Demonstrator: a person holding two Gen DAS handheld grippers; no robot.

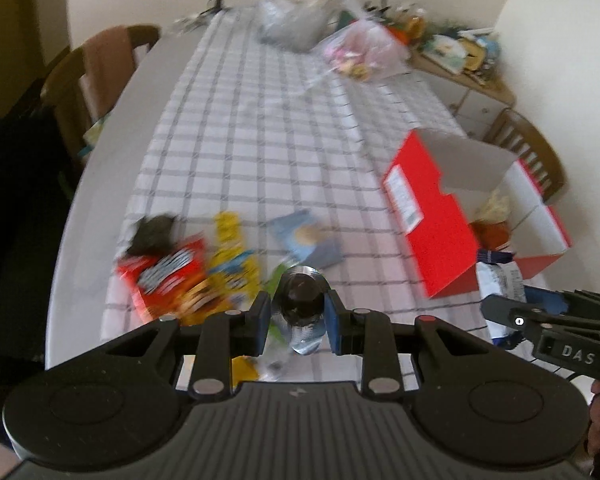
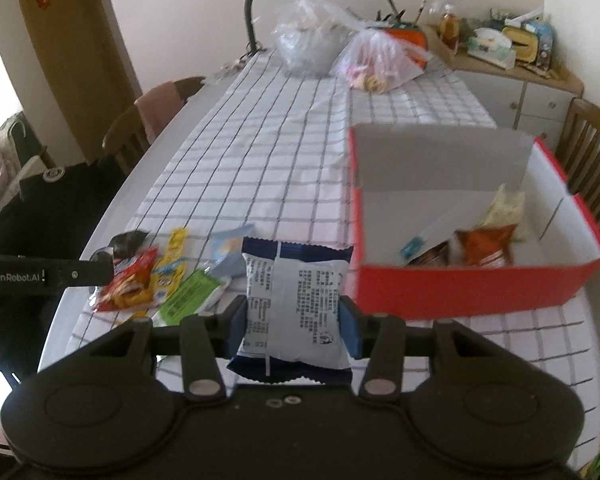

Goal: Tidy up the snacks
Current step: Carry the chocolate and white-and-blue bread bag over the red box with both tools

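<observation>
Left gripper (image 1: 298,316) clamped on a small silver packet (image 1: 302,304) with a dark centre, held clear of the desk (image 1: 260,140). Right gripper (image 2: 293,326) clamped across the sides of a blue-and-white pouch (image 2: 296,308), printed back facing the camera, likewise raised. Red box (image 2: 460,288) open at right, a few snacks already inside, presumably the destination. Remaining packets (image 2: 136,280) heaped near the desk's left edge, well apart from the box. Both items gripped at mid-body, probably for steady carrying.
</observation>
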